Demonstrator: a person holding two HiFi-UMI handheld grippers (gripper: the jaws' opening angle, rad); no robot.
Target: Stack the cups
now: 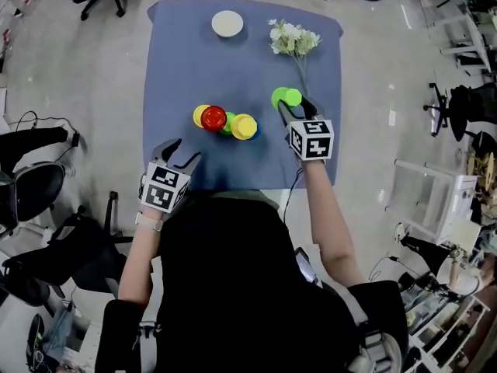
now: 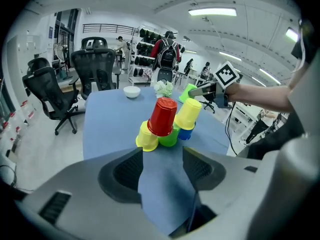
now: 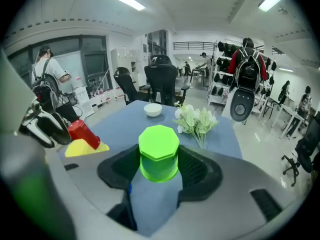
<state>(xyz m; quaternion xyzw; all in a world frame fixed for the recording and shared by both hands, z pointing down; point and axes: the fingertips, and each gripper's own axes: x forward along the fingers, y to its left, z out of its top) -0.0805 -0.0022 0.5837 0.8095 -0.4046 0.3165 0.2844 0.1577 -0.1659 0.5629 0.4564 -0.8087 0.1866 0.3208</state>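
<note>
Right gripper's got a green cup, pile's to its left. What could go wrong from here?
1. The red cup sits tilted on the pile, and a yellow cup leans on the blue cup. Setting the held green cup onto them could topple the lot.
2. The flowers lie close beyond the right gripper. A swing that way might snag the stems.

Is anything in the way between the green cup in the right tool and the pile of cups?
Nothing visible. The green cup in the right tool is right of the pile of cups, only bare blue cloth between them. The flowers lie farther back, off that path.
</note>
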